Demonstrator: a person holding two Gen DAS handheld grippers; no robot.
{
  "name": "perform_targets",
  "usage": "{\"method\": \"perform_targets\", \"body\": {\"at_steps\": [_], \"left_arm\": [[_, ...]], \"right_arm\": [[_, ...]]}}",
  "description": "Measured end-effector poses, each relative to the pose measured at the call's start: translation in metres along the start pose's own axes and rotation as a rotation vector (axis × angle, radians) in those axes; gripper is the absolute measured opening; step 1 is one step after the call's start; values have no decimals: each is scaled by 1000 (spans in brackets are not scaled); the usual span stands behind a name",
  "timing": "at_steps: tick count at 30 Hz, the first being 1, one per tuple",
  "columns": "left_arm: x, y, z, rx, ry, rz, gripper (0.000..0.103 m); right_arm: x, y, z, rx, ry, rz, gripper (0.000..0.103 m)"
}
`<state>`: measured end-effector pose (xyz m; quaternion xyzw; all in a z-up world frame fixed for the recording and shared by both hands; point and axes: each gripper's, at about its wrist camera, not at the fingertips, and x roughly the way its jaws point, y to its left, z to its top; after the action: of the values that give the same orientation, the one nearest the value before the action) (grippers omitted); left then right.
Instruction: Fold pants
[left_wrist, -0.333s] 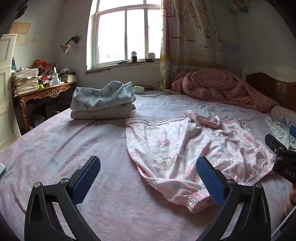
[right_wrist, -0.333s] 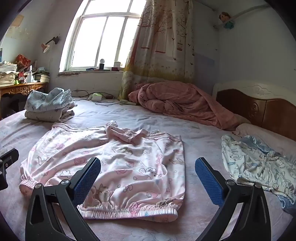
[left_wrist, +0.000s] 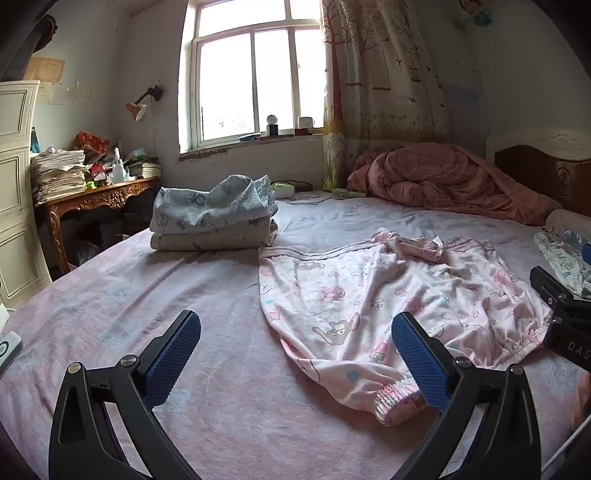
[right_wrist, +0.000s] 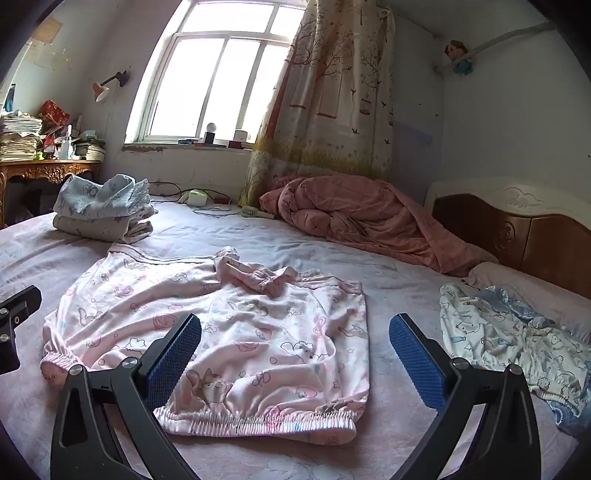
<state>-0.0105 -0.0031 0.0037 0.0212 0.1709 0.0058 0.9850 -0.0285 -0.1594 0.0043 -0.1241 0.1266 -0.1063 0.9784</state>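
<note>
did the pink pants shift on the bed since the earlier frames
No. The pink pants lie at the same spot relative to the folded stack near the window, cuff and waistband unchanged in both views.

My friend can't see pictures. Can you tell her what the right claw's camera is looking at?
Pink cartoon-print cotton pants lie spread out, not yet folded, on a pale pink bed sheet, with the open blue-padded right claw hovering at their elastic waistband. A white fish-print garment lies to the right, a rumpled pink quilt behind.
</note>
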Motion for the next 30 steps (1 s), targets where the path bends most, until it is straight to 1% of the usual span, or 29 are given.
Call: {"method": "perform_targets", "body": {"at_steps": [3, 8, 16, 22, 30], "left_arm": [[-2, -2, 1, 16, -9, -16, 103], [-5, -3, 1, 20, -24, -16, 103], [-6, -2, 1, 21, -26, -13, 103], [-10, -4, 0, 36, -51, -9, 103], [-10, -4, 0, 37, -52, -9, 103]], "right_arm": [[9, -15, -1, 1, 8, 3, 102], [13, -31, -3, 31, 29, 10, 102], [13, -33, -2, 42, 34, 9, 102], [16, -32, -4, 42, 36, 9, 102], [17, -33, -4, 45, 34, 10, 102]]}}
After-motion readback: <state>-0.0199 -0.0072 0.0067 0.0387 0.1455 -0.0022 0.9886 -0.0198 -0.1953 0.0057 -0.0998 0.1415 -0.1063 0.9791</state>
